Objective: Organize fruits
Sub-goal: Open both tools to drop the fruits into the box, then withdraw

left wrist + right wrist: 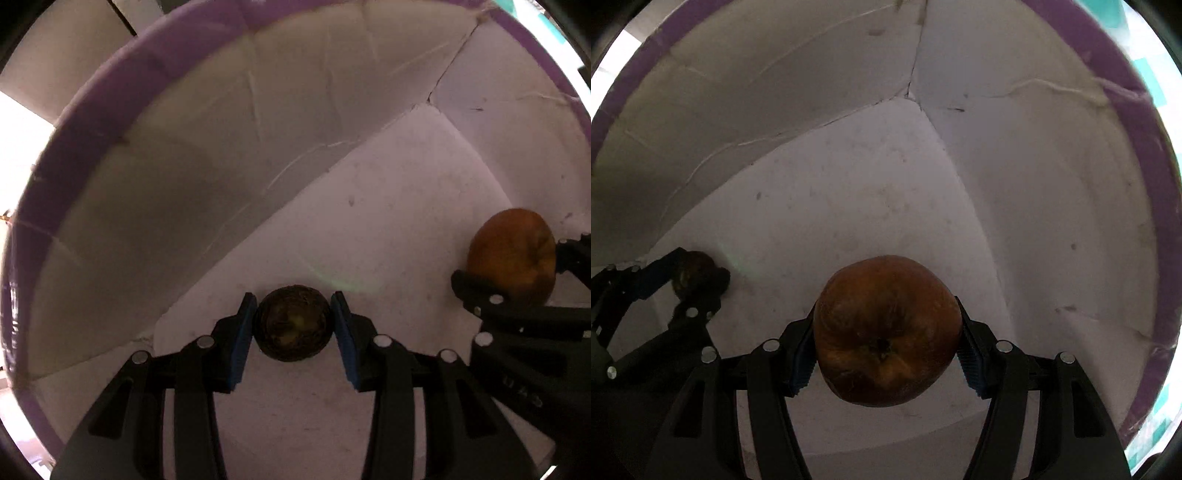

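Both grippers are down inside a white box with a purple rim [110,92]. My left gripper [293,325] is shut on a small dark round fruit [293,323], its blue pads [243,336] against the fruit's sides, close above the box floor. My right gripper [886,347] is shut on a larger brown-orange apple-like fruit [886,332]. In the left wrist view the right gripper and its brown-orange fruit [513,254] show at the right. In the right wrist view the left gripper and its dark fruit [696,275] show at the left.
The box's white walls [1052,184] rise all round, meeting in a far corner [912,96]. The white floor [369,221] is scuffed with small marks. Outside the rim I see a bright surface at left and a teal patterned area [1152,85] at right.
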### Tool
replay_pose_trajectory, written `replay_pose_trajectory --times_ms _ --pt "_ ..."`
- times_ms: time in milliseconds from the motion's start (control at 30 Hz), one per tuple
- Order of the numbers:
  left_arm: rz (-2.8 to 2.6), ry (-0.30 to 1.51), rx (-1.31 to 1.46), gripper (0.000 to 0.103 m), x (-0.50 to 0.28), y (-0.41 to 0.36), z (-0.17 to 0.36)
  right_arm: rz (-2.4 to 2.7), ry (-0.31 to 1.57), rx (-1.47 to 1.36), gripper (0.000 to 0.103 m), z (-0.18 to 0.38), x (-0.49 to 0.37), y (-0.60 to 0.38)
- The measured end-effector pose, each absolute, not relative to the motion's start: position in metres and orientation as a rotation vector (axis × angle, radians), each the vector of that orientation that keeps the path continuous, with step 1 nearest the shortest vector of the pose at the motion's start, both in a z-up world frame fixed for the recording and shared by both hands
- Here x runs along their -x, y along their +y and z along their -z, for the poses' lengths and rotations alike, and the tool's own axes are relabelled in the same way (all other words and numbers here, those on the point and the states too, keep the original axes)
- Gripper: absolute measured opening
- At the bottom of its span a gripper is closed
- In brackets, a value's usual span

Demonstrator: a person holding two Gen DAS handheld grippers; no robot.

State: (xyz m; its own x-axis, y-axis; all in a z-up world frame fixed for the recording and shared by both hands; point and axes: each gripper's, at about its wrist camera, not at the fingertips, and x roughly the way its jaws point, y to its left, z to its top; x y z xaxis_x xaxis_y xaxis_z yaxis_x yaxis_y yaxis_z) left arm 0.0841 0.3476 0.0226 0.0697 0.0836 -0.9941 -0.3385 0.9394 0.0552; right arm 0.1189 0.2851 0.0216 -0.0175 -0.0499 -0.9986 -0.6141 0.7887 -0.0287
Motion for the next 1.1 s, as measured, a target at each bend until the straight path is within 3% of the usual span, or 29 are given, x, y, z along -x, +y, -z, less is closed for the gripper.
replay_pose_trajectory --times_ms 133,200,367,567,633,700,833,900,1100 --pt "-0.353 1.471 0.216 0.063 -0.084 0.346 -0.023 -0.446 1.566 0.561 0.065 -0.018 -0.135 0.295" --pt "-0.367 1.461 0.256 0.066 -0.081 0.347 -0.027 -0.432 1.543 0.528 0.073 -0.024 -0.144 0.298" --pt "-0.350 1.308 0.368 0.073 -0.070 0.344 -0.073 -0.479 1.371 0.375 0.073 -0.079 -0.140 0.281" --pt "-0.391 0.911 0.402 0.079 -0.025 0.312 -0.180 -0.675 0.997 0.094 0.075 -0.191 -0.090 0.210" --pt "-0.391 0.785 0.350 0.090 -0.008 0.308 -0.207 -0.661 0.882 0.072 0.082 -0.216 -0.062 0.174" --pt "-0.366 0.643 0.289 0.102 0.003 0.289 -0.236 -0.602 0.830 0.073 0.083 -0.225 -0.047 0.124" --pt "-0.179 0.451 0.203 0.102 0.047 0.213 -0.277 -0.443 0.856 0.036 0.083 -0.211 -0.008 0.034" --pt "-0.048 0.466 0.147 0.102 0.058 0.166 -0.273 -0.348 0.897 -0.016 0.083 -0.193 0.012 -0.016" --pt "0.205 0.813 0.037 0.101 0.071 0.059 -0.202 -0.190 0.983 -0.108 0.083 -0.118 0.061 -0.125"
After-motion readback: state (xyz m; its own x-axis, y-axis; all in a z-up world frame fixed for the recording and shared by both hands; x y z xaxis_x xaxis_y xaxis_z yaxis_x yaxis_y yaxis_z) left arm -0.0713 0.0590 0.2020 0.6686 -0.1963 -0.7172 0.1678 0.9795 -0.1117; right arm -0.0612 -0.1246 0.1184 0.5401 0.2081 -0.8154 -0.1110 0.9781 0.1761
